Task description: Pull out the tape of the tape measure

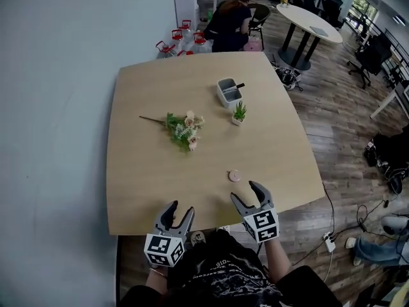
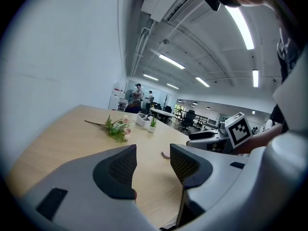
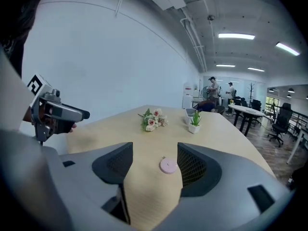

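A small round pink tape measure [image 1: 235,175] lies flat on the light wooden table [image 1: 147,171], near its front edge. My right gripper [image 1: 245,192] hovers just short of it, open and empty; in the right gripper view the tape measure [image 3: 168,165] lies ahead between the spread jaws, untouched. My left gripper [image 1: 180,210] hangs at the table's front edge, left of the right one, open with nothing in it. In the left gripper view the tape measure [image 2: 166,155] lies ahead to the right, with the right gripper [image 2: 211,136] beside it.
A bunch of artificial flowers [image 1: 184,128] lies mid-table. Behind it stand a small potted plant [image 1: 239,112] and a grey-white holder [image 1: 229,91]. A person [image 1: 227,21] crouches beyond the far edge near red-capped jugs [image 1: 181,38]. A wall runs along the left.
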Action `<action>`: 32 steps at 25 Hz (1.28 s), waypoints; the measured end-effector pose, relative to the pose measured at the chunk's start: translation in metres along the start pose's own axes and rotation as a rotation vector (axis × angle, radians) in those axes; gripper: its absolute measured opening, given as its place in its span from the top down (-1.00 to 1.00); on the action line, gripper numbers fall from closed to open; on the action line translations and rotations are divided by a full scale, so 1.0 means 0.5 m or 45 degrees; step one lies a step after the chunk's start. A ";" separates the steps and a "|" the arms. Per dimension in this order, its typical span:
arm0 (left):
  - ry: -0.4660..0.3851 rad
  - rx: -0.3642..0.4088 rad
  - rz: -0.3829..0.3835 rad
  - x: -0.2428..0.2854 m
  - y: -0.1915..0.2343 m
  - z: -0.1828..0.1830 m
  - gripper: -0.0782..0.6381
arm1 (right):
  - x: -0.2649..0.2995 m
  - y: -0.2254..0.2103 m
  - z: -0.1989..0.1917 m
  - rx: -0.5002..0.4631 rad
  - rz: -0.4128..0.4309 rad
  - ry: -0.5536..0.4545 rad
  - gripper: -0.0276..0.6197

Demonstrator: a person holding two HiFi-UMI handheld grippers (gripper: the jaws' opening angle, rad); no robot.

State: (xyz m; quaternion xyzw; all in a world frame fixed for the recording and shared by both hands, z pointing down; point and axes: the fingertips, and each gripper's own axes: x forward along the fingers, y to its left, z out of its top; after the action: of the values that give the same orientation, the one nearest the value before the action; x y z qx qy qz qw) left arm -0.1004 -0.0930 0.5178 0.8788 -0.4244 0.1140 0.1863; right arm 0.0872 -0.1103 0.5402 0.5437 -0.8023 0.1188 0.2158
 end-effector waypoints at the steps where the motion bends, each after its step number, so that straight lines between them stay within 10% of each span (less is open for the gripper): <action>1: -0.004 -0.007 0.021 0.001 0.005 0.001 0.16 | 0.020 -0.006 -0.002 -0.017 0.021 0.019 0.02; 17: 0.059 -0.085 0.372 -0.078 0.071 -0.041 0.16 | 0.218 -0.066 -0.148 -0.020 0.196 0.365 0.02; 32: 0.055 -0.112 0.253 -0.043 0.028 -0.038 0.16 | 0.210 -0.066 -0.146 0.013 0.247 0.384 0.23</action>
State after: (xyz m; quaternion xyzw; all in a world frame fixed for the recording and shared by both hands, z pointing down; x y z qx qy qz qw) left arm -0.1254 -0.0777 0.5303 0.8206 -0.5100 0.1319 0.2215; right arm 0.1006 -0.1781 0.6527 0.4408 -0.8089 0.2236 0.3184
